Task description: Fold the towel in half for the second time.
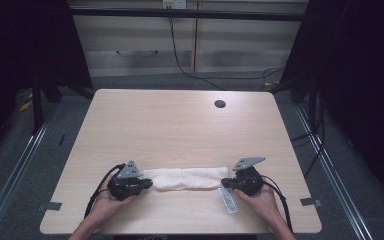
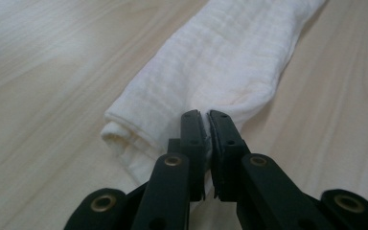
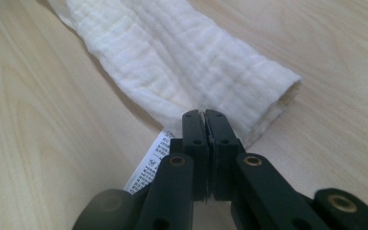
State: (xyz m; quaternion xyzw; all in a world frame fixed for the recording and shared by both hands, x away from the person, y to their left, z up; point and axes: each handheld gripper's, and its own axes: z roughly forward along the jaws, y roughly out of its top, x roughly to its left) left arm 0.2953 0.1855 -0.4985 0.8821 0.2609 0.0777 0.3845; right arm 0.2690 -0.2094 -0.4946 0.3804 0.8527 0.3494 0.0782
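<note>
A white folded cloth (image 1: 186,178) lies as a long narrow band across the near part of the wooden table (image 1: 180,125). My left gripper (image 1: 147,183) is shut on the cloth's left end, and its black jaws pinch the near edge of the cloth (image 2: 206,72) in the left gripper view (image 2: 204,115). At the other end, my right gripper (image 1: 224,183) is shut on the cloth (image 3: 172,57), with a thin fold caught between the jaw tips (image 3: 203,114). A white care label (image 1: 228,199) hangs from that end, printed side up (image 3: 149,165).
A round cable hole (image 1: 220,104) sits in the table's far right part. Black cables run over the floor behind the table. Metal rails flank the table on both sides. The person's hands come in at the near edge.
</note>
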